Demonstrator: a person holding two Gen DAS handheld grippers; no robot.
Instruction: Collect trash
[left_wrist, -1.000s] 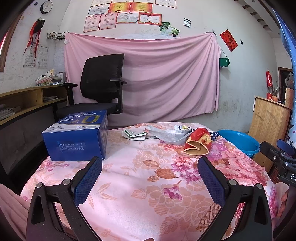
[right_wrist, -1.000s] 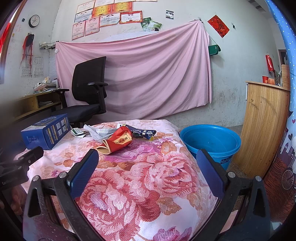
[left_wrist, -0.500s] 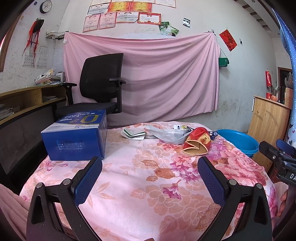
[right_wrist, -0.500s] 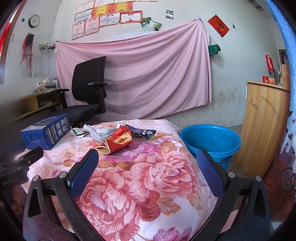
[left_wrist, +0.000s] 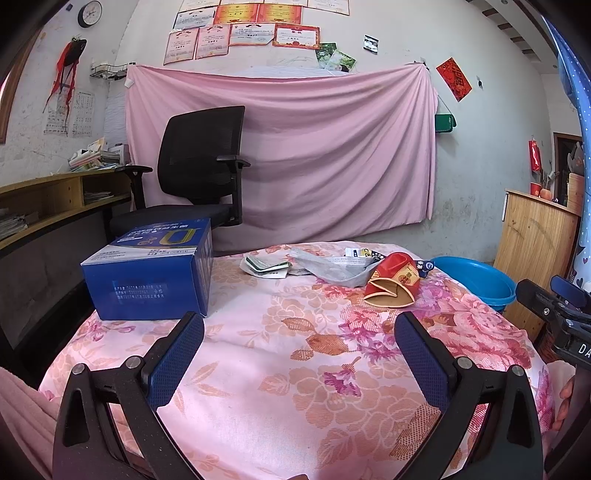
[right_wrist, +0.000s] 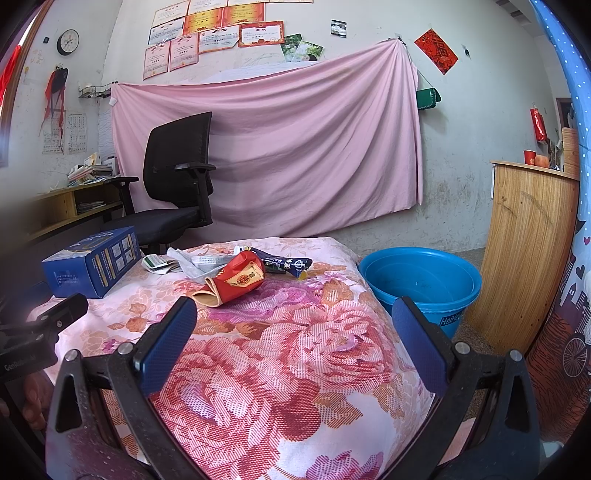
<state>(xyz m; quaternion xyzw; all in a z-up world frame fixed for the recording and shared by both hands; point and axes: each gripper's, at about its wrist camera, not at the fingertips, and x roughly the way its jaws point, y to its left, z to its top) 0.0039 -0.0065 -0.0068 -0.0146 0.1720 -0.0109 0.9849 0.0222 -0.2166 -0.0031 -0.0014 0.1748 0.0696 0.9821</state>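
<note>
Trash pile well beyond both spread, empty jaws, left gripper and right gripper

Crushed red packet, grey mask, dark wrapper (all clustered), on floral cloth, blue basin beside

Left gripper and right gripper both level, jaws wide apart, empty

Open cloth before blue box
</note>
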